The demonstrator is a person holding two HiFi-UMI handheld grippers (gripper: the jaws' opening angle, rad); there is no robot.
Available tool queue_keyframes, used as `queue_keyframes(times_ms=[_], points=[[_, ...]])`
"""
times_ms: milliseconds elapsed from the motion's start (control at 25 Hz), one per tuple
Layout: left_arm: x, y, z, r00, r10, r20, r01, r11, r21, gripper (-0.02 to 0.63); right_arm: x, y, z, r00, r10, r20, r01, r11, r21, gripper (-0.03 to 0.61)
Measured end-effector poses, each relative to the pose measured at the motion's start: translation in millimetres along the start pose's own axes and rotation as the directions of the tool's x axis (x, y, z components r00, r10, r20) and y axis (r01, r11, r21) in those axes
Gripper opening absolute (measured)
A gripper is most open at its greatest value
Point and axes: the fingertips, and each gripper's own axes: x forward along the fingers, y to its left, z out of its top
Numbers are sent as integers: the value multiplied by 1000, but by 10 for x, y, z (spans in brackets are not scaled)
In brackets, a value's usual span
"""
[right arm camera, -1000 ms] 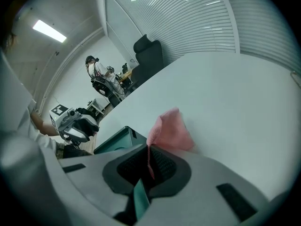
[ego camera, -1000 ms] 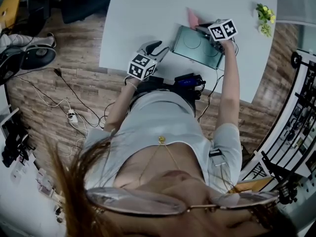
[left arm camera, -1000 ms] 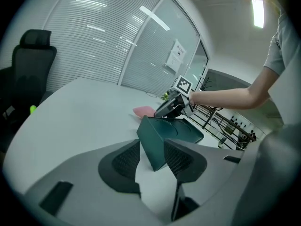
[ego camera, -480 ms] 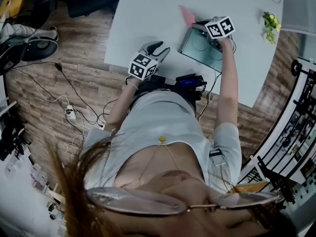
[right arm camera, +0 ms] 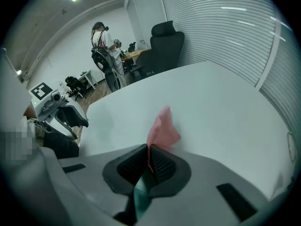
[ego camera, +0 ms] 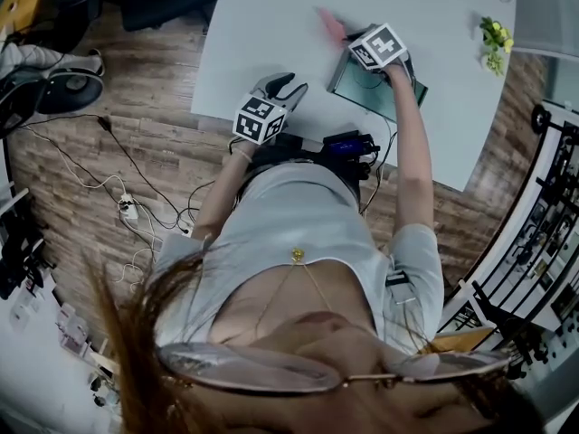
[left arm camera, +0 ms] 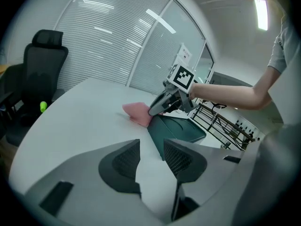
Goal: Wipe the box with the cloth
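A flat dark green box (ego camera: pixel 384 87) (left arm camera: pixel 181 128) lies on the white table (ego camera: pixel 271 25). My right gripper (ego camera: pixel 348 48) (right arm camera: pixel 149 166) is shut on a pink cloth (ego camera: pixel 330 27) (right arm camera: pixel 162 128) (left arm camera: pixel 138 112) at the box's far left edge; the cloth sticks out past the jaws over the table. My left gripper (ego camera: pixel 282 87) (left arm camera: pixel 149 160) rests open near the table's front edge, left of the box, with nothing between its fingers.
A small yellow-green plant (ego camera: pixel 491 42) stands at the table's right. A black office chair (left arm camera: pixel 40 74) is beyond the far side. Cables and a power strip (ego camera: pixel 131 211) lie on the wooden floor. A person (right arm camera: pixel 101 41) stands far off in the room.
My right gripper has swept leftward across the box with the pink cloth, from the box's middle to its left edge. The left gripper has stayed where it was.
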Motion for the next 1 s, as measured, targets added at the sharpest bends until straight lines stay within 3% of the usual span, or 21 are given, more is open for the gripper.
queue_keyframes(times_ms=[120,520,1000], points=[[-1,-13,-25,1000,-2,-1,2,1000,3,170,-9,51,-10,1000,-17,-6,17,1000,4,26],[-142,149,-74,1000,31,6,-31,999,-14,170,128,541,-46,999,40,-36,-41,999,-8,26],[-211,171,-96,999,44,13,-43,999,-9,170,109,1042,-199,997,75,22,-76,997,5,26]])
